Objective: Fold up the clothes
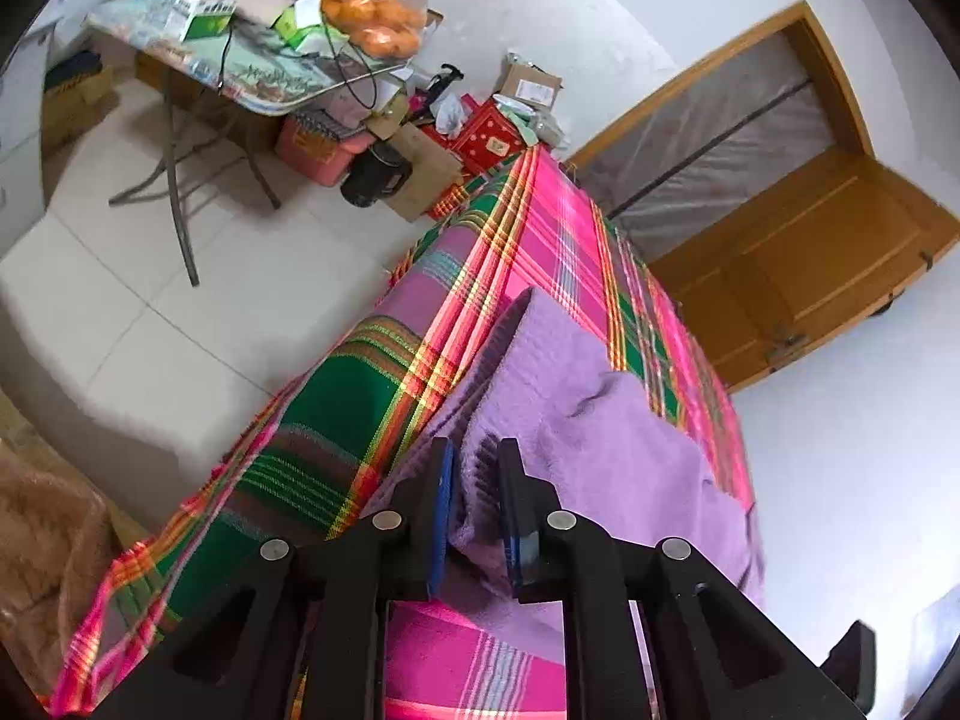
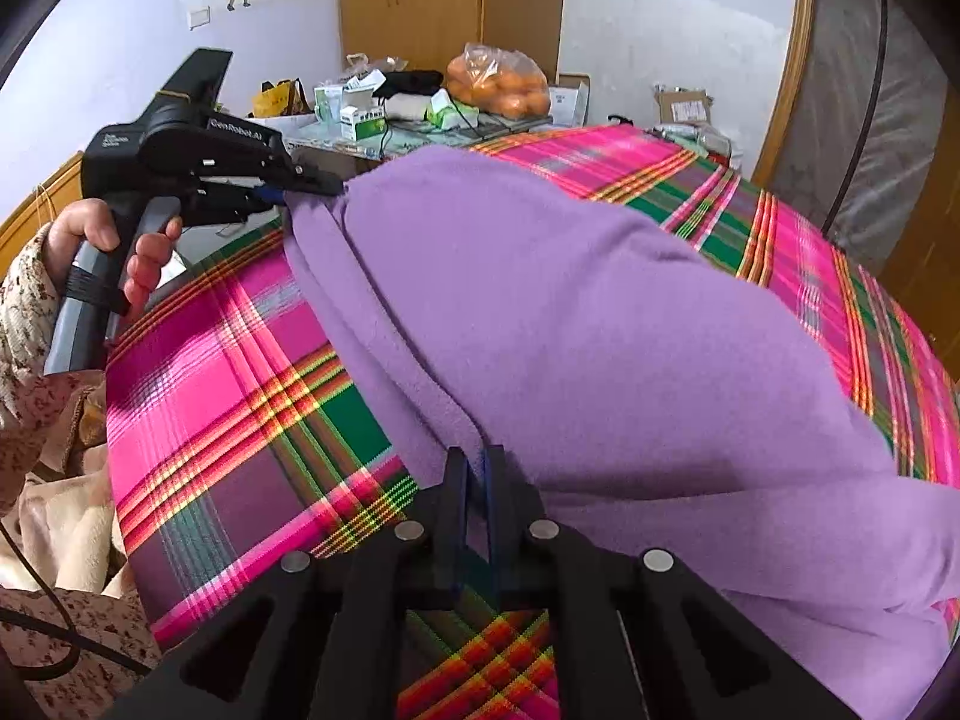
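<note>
I have both grippers pinched on the purple fleece garment [image 2: 600, 312], which lies across the bed, on the pink and green plaid bedspread [image 2: 228, 396]. My right gripper [image 2: 475, 468] is closed on the near edge of the fleece, its jaws almost together with a thin fold of cloth between them. My left gripper [image 1: 474, 462] clamps another edge, a thicker bunch of ribbed hem showing between its blue pads [image 1: 445, 480]; in the right wrist view I see the same tool at the far left corner of the garment, with a hand [image 2: 114, 246] around its handle. Holding two points on one edge like this looks to me like the way to keep that edge taut, so I can carry it over the body of the garment in one flat fold. The middle of the fleece bulges up rather than lying flat, so I judge the fold is under way, not finished.

Beyond the bed stands a folding table [image 1: 252, 84], crowded with green and white cartons [image 1: 207, 15] and a clear plastic bag [image 1: 375, 12] full of oranges. On the floor past the bed's far end are cardboard boxes [image 1: 528, 87] and a red tin [image 1: 489, 135]; what the boxes hold I cannot tell.
</note>
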Action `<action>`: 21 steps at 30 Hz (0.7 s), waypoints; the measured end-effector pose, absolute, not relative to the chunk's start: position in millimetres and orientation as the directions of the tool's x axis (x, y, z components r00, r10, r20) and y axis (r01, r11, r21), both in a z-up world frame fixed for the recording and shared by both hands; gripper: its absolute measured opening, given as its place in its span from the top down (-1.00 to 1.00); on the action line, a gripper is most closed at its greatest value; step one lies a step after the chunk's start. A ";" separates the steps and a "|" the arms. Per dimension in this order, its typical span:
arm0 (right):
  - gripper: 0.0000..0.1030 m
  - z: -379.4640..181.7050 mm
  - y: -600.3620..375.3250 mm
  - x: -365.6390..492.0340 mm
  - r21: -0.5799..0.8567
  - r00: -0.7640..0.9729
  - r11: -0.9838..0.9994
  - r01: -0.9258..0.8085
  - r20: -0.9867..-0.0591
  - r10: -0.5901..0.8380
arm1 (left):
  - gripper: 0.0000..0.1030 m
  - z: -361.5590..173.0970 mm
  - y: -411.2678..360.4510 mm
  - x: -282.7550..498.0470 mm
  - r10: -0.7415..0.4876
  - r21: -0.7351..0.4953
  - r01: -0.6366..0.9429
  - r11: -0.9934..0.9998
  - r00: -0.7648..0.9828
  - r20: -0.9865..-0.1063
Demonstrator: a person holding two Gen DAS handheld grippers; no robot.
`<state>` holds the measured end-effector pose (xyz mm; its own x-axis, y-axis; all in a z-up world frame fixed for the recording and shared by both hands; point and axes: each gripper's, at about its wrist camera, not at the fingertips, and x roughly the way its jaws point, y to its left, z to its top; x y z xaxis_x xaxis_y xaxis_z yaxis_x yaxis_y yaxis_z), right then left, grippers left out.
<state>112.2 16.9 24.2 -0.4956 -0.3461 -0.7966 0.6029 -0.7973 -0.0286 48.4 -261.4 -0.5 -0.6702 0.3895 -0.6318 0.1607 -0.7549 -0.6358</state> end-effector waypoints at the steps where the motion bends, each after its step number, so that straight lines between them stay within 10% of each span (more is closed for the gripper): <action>1: 0.88 24.2 18.2 111.9 -0.018 -0.491 -0.798 0.602 -0.796 -0.353 | 0.68 0.7 -260.6 48.2 0.375 -0.620 0.165 -0.767 -0.670 -0.641; 12: 0.62 47.5 69.6 120.1 0.177 -0.449 -0.797 0.577 -0.747 -0.491 | 0.55 33.3 -247.9 72.6 0.174 -0.453 0.206 -0.867 -0.728 -0.663; 21: 0.57 71.4 199.0 126.8 0.086 -0.616 -0.956 0.281 -0.747 -0.249 | 0.49 47.7 -161.2 66.9 0.330 -0.405 -0.063 -0.912 -0.698 -0.636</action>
<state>126.8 199.0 71.4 -0.6165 -0.2485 -0.7471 0.2810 -0.9558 0.0861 66.9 -161.2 47.7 -0.6975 0.3303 -0.6359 -0.0632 -0.9123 -0.4046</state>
